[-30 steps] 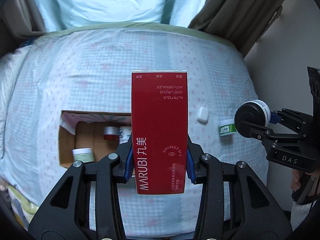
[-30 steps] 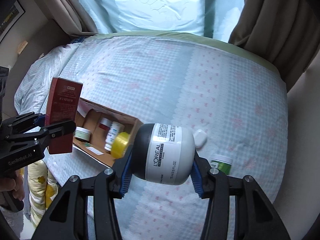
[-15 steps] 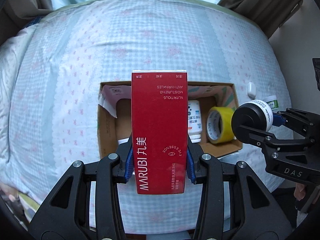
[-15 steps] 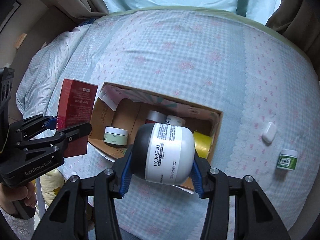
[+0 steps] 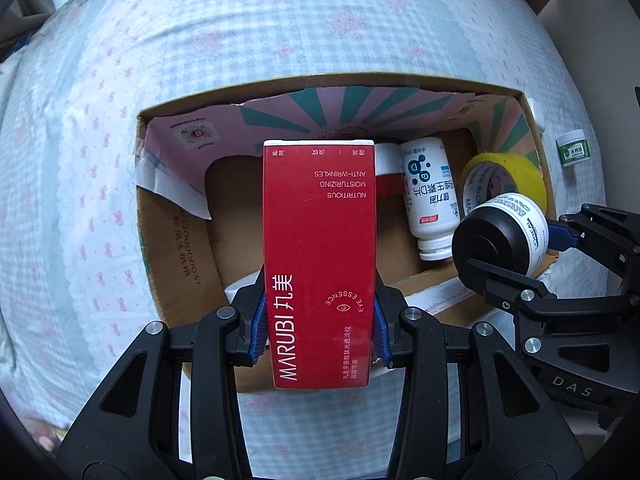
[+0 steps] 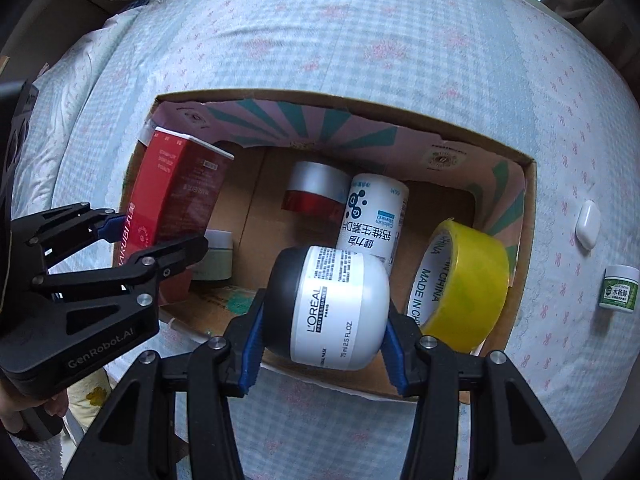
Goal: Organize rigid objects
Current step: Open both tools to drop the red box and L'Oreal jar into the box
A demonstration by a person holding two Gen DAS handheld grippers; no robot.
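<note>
**Both grippers loaded above the open box**

On the left, the left gripper [image 5: 319,322] clamps a tall red carton [image 5: 319,248] between its blue pads [image 5: 258,330] — the carton stands along the fingers, its white-edged top end pointing away from the camera, over the left half of the cardboard box [image 5: 176,224]. The box sits open on a pale blue checked bedspread [image 5: 80,160], its inner flaps printed with pink and teal rays.

Inside the box, from left to right in the right wrist view: a small pale green jar [image 6: 218,258] partly hidden behind the left gripper's finger, a silver-and-red can [image 6: 314,192] near the back wall, a white bottle [image 6: 370,216] lying on its side just beside the can, and a roll of yellow tape [image 6: 464,284] standing on edge against the right wall.

The right gripper [image 6: 322,346] is closed on a white jar with a black lid [image 6: 332,306], held sideways over the front right part of the box, near the bottle and the tape.

Outside the box, to its right on the bedspread, lie a small white case [image 6: 587,224] and — nearer the camera — a little green-labelled jar [image 6: 619,288], apart from each other.
</note>
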